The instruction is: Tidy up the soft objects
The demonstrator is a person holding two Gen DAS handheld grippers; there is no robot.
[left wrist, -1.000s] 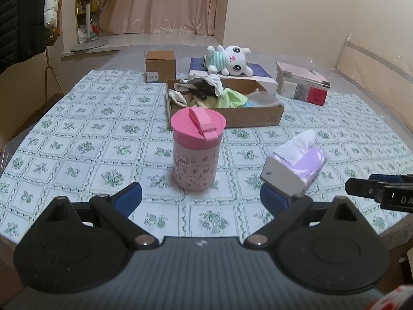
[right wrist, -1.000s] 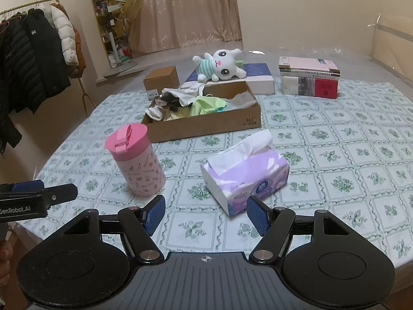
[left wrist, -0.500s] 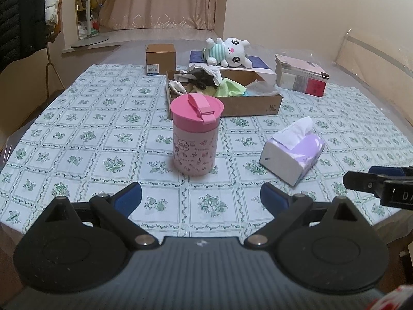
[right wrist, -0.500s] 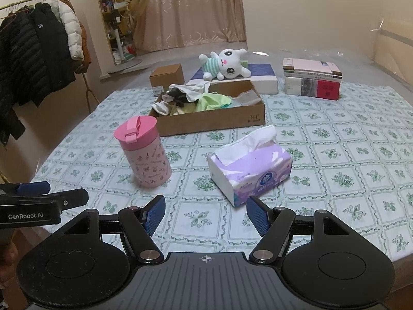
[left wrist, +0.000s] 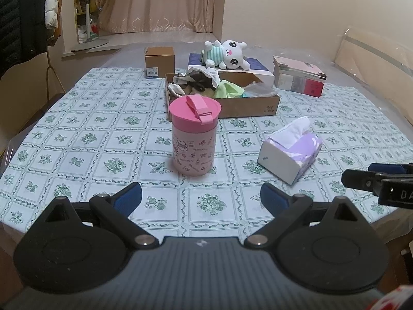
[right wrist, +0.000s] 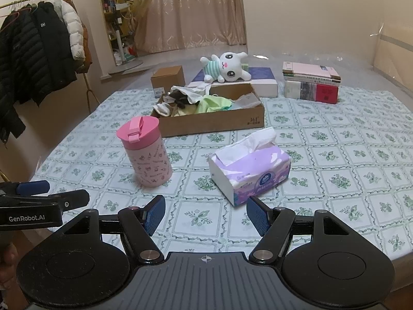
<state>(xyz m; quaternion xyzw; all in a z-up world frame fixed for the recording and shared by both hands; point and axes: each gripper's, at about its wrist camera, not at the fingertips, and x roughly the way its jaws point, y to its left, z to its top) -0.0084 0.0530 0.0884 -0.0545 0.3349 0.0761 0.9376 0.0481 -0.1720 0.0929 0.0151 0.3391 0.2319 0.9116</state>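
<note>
Left hand-held gripper [left wrist: 200,198] and right hand-held gripper [right wrist: 205,215]: black linkage arms with ribbed blue pads, jaws apart and empty, both held above the near edge of the counter [right wrist: 361,155], whose glossy cloth bears green floral squares. Landmark: the cylindrical pink tumbler [left wrist: 194,135], smooth, with a flip-strap lid. To its right, a soft purple tissue pack [right wrist: 251,171]; behind it, a shallow cardboard box [right wrist: 214,122] of crumpled clothes [right wrist: 196,100]; beyond that, a white plush toy [right wrist: 225,68] lying on a flat box. Compared with a second earlier, everything appears slightly lower and farther off; jaw gap unchanged.
</note>
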